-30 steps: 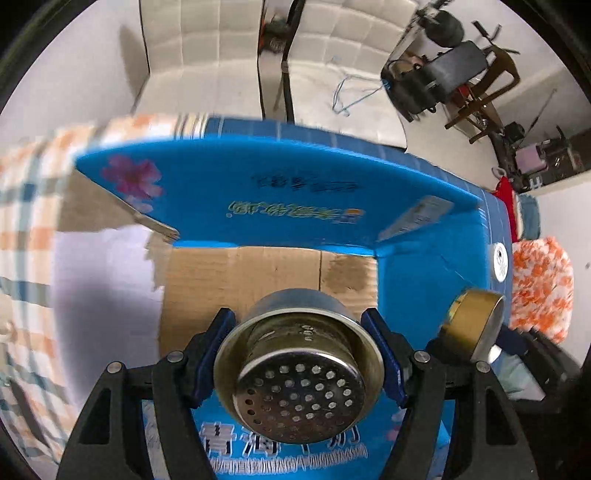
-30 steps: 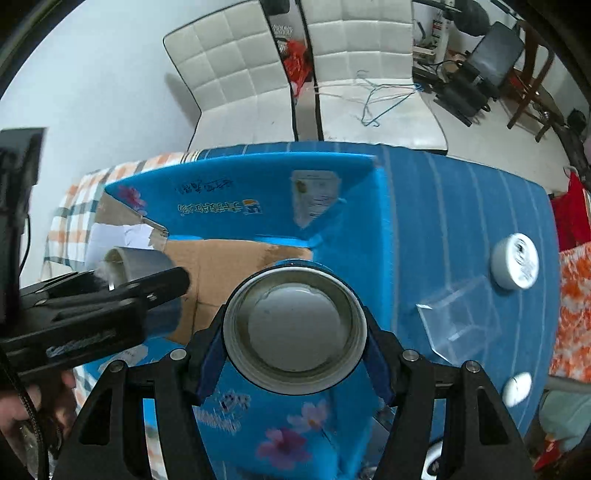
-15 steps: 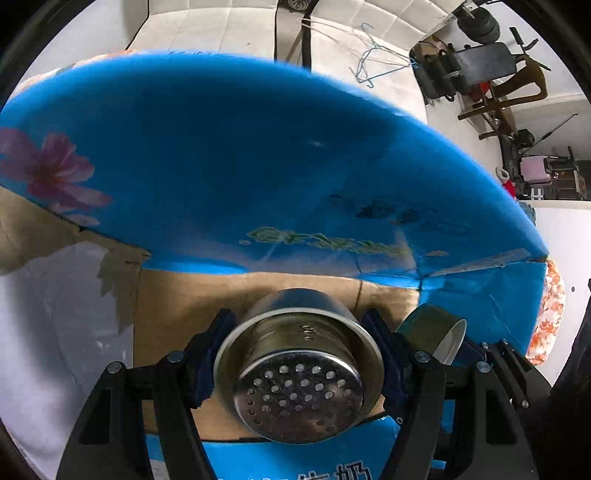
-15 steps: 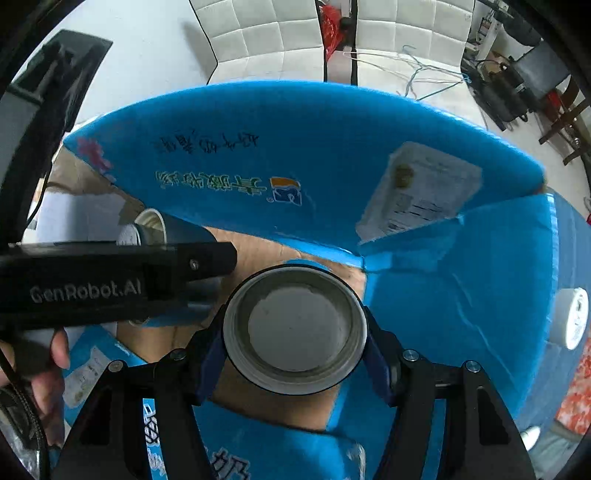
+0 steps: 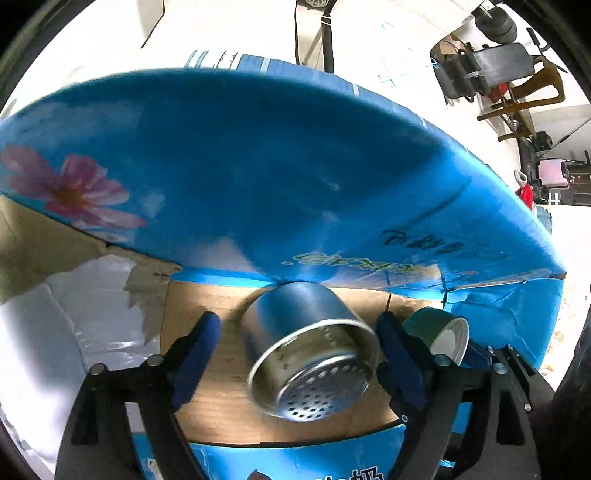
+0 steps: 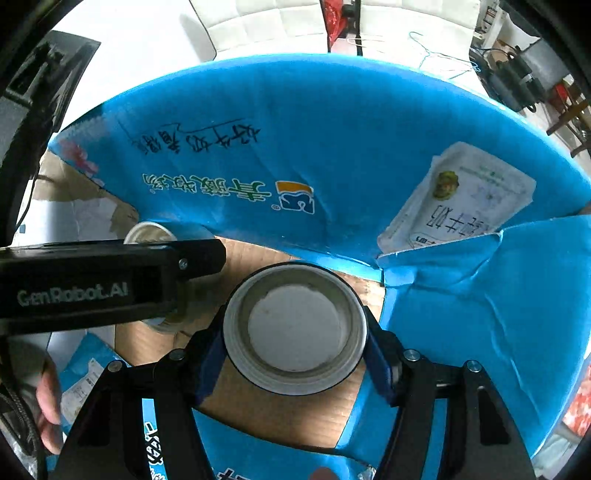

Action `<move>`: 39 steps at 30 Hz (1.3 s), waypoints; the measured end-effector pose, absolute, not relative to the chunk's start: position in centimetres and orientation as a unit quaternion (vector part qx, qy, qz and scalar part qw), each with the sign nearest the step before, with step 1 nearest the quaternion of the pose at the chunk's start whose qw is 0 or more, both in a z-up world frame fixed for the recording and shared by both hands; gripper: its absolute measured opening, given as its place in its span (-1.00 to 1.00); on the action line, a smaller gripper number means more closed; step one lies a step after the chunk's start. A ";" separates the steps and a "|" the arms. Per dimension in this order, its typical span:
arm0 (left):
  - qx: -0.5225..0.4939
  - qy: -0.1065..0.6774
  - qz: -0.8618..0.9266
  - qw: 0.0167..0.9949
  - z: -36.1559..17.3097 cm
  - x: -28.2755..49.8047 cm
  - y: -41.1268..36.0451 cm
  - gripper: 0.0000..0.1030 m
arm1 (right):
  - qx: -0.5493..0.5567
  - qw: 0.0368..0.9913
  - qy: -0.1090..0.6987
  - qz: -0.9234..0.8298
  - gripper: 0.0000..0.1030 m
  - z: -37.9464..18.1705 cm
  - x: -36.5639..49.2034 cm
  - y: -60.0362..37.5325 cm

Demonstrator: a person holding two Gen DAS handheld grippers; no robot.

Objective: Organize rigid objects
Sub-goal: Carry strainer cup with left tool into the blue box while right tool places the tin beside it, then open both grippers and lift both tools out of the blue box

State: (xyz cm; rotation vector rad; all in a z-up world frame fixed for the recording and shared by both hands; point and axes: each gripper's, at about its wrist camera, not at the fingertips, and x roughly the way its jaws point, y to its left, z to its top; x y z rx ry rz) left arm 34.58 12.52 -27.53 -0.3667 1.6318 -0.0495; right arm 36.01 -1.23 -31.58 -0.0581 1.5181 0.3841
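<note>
In the left wrist view my left gripper [image 5: 295,328] is open inside the blue cardboard box [image 5: 258,177]. A steel perforated strainer cup [image 5: 310,362] lies tilted on the box's brown floor between the spread fingers, free of them. In the right wrist view my right gripper [image 6: 295,328] is shut on a round tin [image 6: 295,328] with a pale lid, held low in the same box. That tin shows in the left wrist view [image 5: 439,332] at right. The strainer cup shows partly behind the left gripper body in the right wrist view [image 6: 155,232].
The box's tall blue back flap [image 6: 332,155] rises close ahead, with a paper label [image 6: 458,199] at right. Torn white paper [image 5: 66,314] lines the box's left side. White chairs [image 6: 277,22] and gym gear [image 5: 491,62] stand beyond.
My left gripper opened and the strainer cup dropped onto the box floor, tipping over. Both grippers went lower into the box. The right gripper still holds its tin.
</note>
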 end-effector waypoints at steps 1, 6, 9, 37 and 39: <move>-0.159 0.724 -0.019 0.671 -27.3 34.5 12.4 0.84 | -0.028 0.710 0.683 0.170 0.36 -31.3 34.7 -0.5; -0.155 0.720 -0.012 0.676 -26.7 33.0 12.9 0.99 | -0.023 0.715 0.679 0.164 0.62 -30.6 34.3 -0.7; -0.150 0.714 -0.007 0.683 -26.6 32.3 14.4 0.99 | -0.018 0.719 0.677 0.154 0.72 -29.9 33.9 -1.1; -0.035 0.588 0.014 0.808 -11.8 19.2 15.2 0.99 | 0.009 0.797 0.601 0.068 0.76 -15.5 18.8 -4.7; -0.034 0.578 0.012 0.815 -10.2 18.0 15.2 0.99 | 0.012 0.802 0.593 0.070 0.76 -14.1 17.8 -4.3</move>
